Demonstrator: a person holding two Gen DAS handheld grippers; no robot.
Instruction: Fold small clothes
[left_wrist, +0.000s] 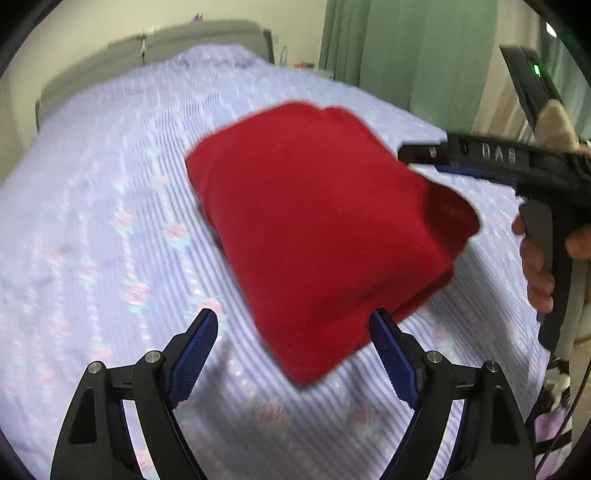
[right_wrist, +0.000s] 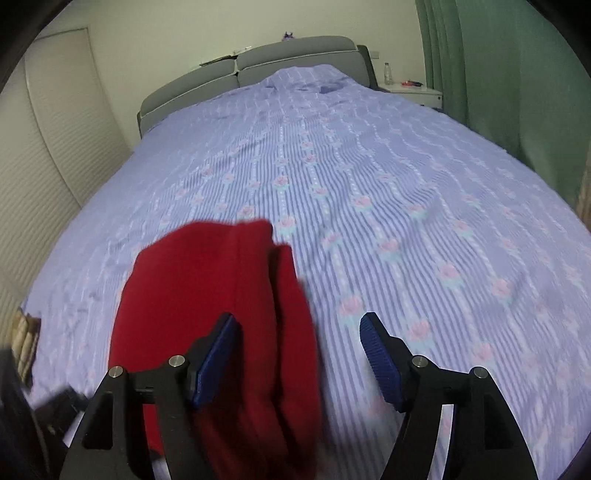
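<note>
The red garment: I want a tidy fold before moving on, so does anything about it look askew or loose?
Mostly neat: the red garment lies folded on the striped bedspread. One corner on its right side in the left wrist view curls up off the stack, beside the right tool. Motion blur hides finer creases.

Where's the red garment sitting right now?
The folded red garment lies on the striped bedspread near the foot of the bed, just ahead of the open left tongs and partly between the open right tongs.

The red garment (left_wrist: 325, 229) is smeared by motion blur; near the headboard (right_wrist: 255, 70), the bottle (right_wrist: 386, 72) is too small to read.
</note>
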